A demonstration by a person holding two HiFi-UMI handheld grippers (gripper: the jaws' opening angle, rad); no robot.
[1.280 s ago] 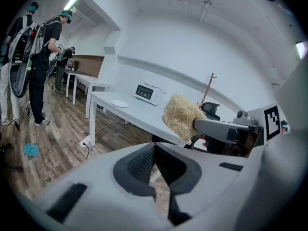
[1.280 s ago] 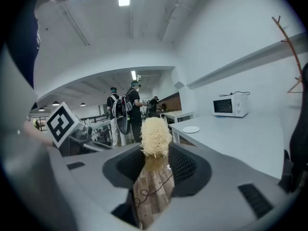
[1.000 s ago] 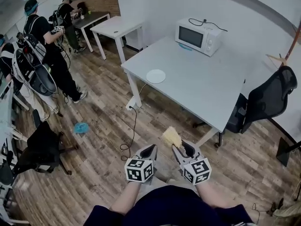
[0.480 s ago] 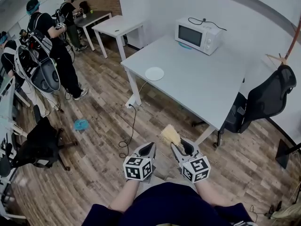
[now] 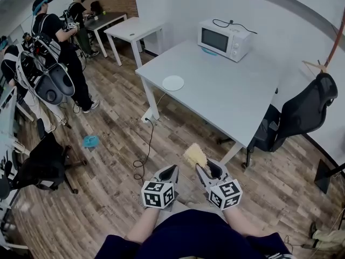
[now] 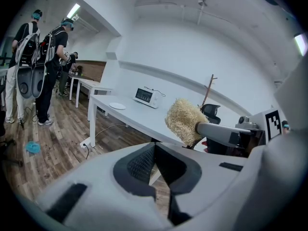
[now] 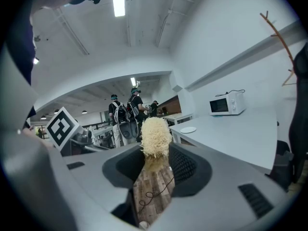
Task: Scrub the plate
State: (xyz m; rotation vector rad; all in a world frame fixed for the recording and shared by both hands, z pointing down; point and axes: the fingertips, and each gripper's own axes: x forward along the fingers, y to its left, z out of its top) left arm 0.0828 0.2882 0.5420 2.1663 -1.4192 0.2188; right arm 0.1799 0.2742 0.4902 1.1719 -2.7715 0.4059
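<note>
Our right gripper clamping a pale yellow fibrous scrubber, our left gripper closed, empty, round white plate well ahead

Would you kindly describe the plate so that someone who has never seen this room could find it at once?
Look for the big pale grey table in the middle of the room, with the white microwave at its far end. The plate lies alone near the table's left corner, well apart from the microwave. It is the only small, flat, round white disc on that top.
</note>
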